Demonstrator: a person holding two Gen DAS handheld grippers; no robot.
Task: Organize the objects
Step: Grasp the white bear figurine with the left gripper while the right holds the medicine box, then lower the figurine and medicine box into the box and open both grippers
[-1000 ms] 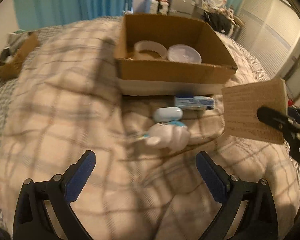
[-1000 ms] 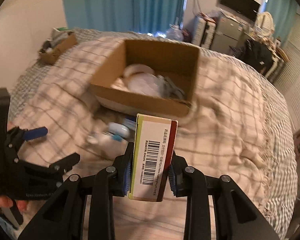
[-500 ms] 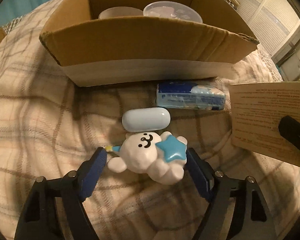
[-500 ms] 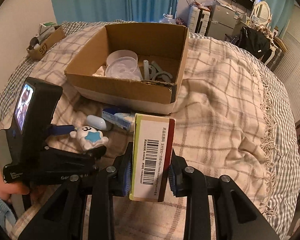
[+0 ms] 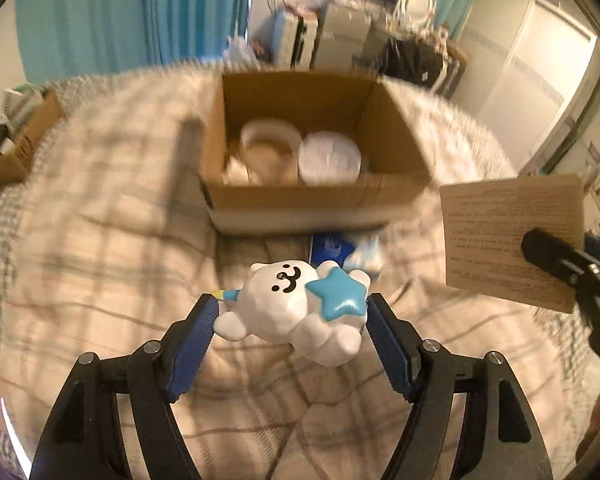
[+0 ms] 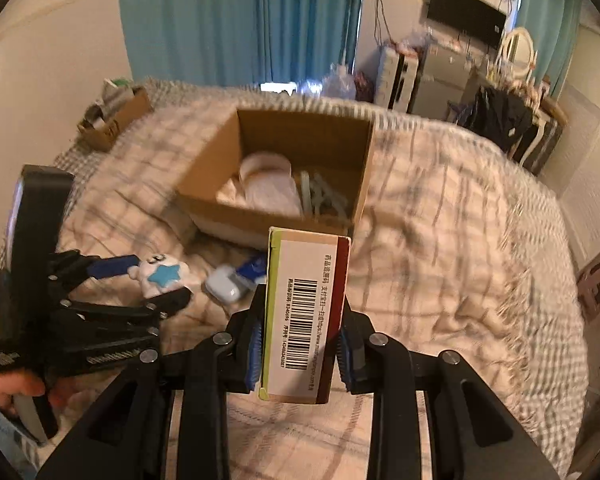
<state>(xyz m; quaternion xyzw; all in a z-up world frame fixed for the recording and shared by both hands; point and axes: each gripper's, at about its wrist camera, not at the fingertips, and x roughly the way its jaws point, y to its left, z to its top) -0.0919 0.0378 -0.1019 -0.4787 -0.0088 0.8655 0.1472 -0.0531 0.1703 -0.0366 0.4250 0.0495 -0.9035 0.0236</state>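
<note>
White bear toy [image 5: 296, 312] with blue star sits clamped between left gripper [image 5: 290, 320] jaws, lifted off plaid bed [image 5: 100, 248]. Ahead of jaws: open cardboard box [image 5: 312, 196] holding containers. Right gripper [image 6: 300, 344] jaws pinch barcode carton [image 6: 306, 316] upright; white case [image 6: 224, 286] lies ahead-left.

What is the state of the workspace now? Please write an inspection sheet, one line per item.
Surface: bed with plaid blanket.
Job's things: white bear toy and barcode carton, both gripped; cardboard box open, holding round containers.
Clutter: white case, blue packet, small side box.
Grippers: left gripper shut on toy; right gripper shut on carton.
Cables: wall wires, blurred.
Surroundings: blue curtains, television.
</note>
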